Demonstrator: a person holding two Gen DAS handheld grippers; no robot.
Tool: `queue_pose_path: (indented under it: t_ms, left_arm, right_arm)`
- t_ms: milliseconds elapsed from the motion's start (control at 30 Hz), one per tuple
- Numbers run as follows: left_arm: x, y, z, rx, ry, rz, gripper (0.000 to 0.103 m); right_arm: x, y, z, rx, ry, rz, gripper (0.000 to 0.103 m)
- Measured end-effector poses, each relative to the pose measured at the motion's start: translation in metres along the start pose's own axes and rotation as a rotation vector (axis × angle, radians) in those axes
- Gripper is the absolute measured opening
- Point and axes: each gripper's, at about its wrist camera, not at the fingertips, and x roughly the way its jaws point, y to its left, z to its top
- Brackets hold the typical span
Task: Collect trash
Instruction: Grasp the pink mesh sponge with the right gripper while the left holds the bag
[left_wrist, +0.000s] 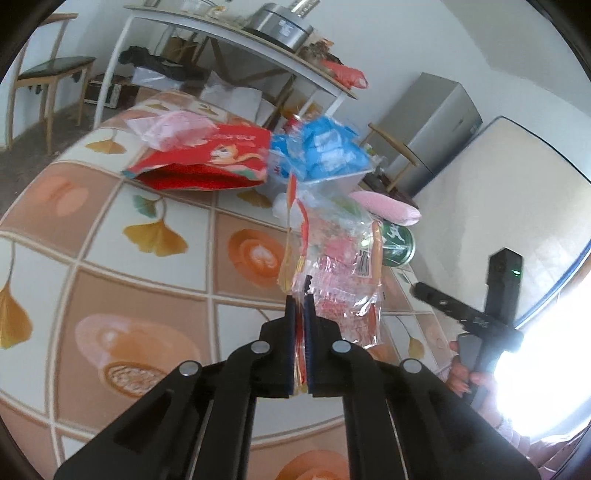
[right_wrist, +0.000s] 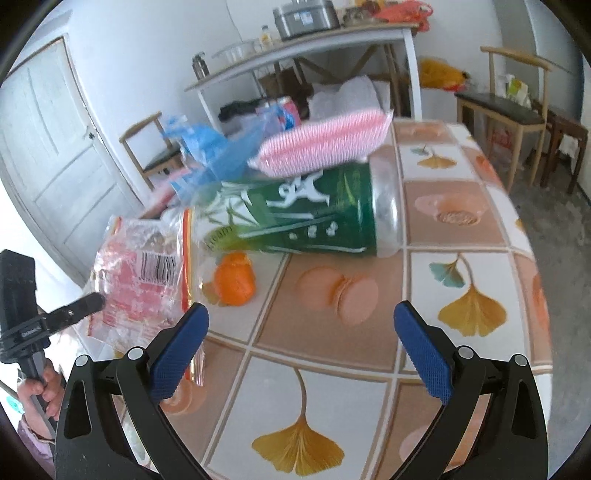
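Note:
My left gripper (left_wrist: 300, 301) is shut on a clear plastic wrapper with red print (left_wrist: 338, 273) and holds it above the patterned tablecloth (left_wrist: 147, 258). The wrapper also shows in the right wrist view (right_wrist: 136, 280). My right gripper (right_wrist: 301, 317) is open and empty, low over the table, facing a green can (right_wrist: 306, 218) lying on its side. A pink sponge (right_wrist: 321, 144) rests on the can. An orange peel (right_wrist: 234, 277) lies in front of the can. A red snack bag (left_wrist: 210, 158), a pink bag (left_wrist: 173, 127) and a blue wrapper (left_wrist: 325, 147) lie further back.
A side table with a rice cooker (left_wrist: 279, 26) stands behind. Chairs stand around: one at the left (left_wrist: 48, 77), one at the right (right_wrist: 513, 107). A grey fridge (left_wrist: 432, 125) and a mattress (left_wrist: 491, 195) stand against the wall. The table edge runs along the right (right_wrist: 532, 236).

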Motion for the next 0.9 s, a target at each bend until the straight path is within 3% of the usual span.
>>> queue_pose_path:
  t_ms: [100,233,333,633,900]
  left_arm:
    - [-0.006,0.007,-0.001,-0.020,-0.007,-0.003,0.004]
    - [-0.015,0.010,-0.003,-0.019,-0.025,-0.022,0.004]
    - [-0.019,0.009,-0.006,-0.008,-0.028,-0.020,0.004]
    - [-0.013,0.015,-0.008,-0.020,-0.030,-0.037,0.004]
    - [-0.015,0.018,-0.011,-0.015,-0.046,-0.031,0.004]
  right_arm:
    - [-0.015,0.003,0.013,-0.026,-0.048,0.001,0.097]
    - [-0.017,0.008,0.037,-0.114,-0.060,-0.113,0.097]
    - [-0.013,0.010,0.055,-0.157,-0.052,-0.094,0.097]
    - [0.056,0.013,0.089,-0.232,0.111,-0.148,0.097]
    - [0.045,0.010,0.094,-0.232,-0.020,-0.070,0.095]
